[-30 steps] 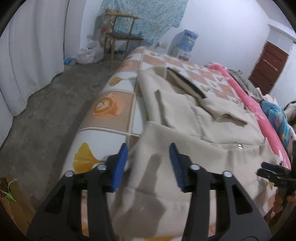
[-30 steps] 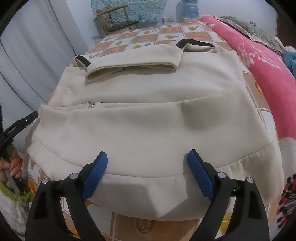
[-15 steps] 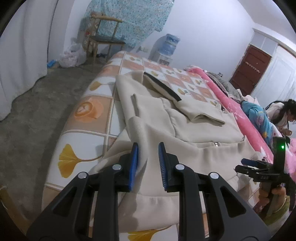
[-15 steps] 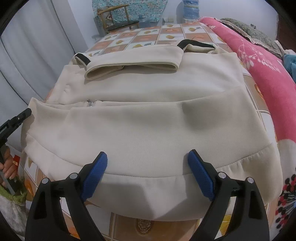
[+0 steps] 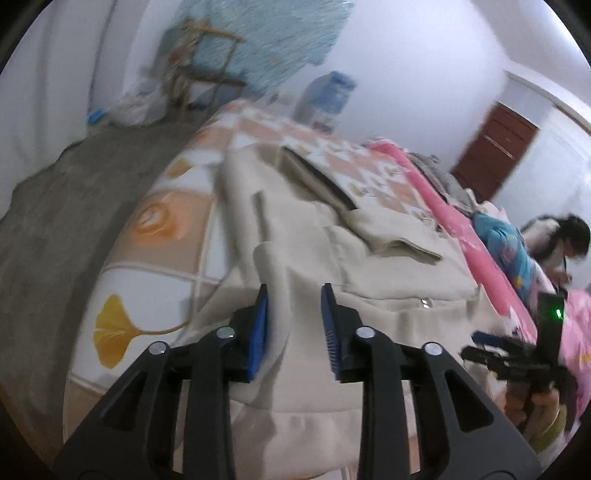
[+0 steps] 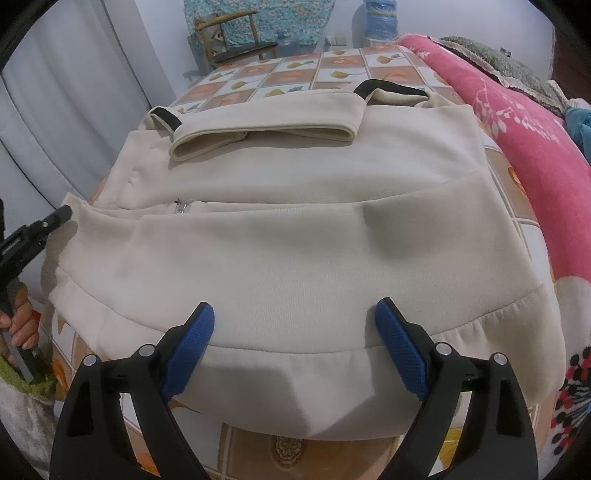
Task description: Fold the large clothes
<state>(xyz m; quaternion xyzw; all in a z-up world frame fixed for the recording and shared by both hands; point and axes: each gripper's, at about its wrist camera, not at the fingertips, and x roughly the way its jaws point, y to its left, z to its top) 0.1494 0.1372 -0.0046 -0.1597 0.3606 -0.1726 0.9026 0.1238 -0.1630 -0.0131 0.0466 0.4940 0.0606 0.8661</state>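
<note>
While my left hand-held gripper sits low over the near left corner of the cream jacket, its blue pads stand partly apart with a raised fold of the cloth running up between them; the view is blurred, so I cannot tell whether the pads actually press the fold. My right hand-held gripper is spread wide, its two blue fingertips hovering just above the near hem of the jacket, one to each side of the middle, with nothing between them.

The jacket lies flat on the bed, on a checked cover of orange and white squares with leaf prints. Its hem hangs over the near edge of the bed. Both sleeves are folded across the chest at the far end, forming a flat band, and black trim shows at the far left and far right of that band. A small metal zip pull sits left of centre. A soft dent marks the cloth right of centre.

To the right of the jacket a pink blanket runs along the bed. From the right wrist view, my left hand-held gripper reaches the jacket's left edge. Beyond the bed stand a wooden chair and a water bottle, against a white wall.
</note>
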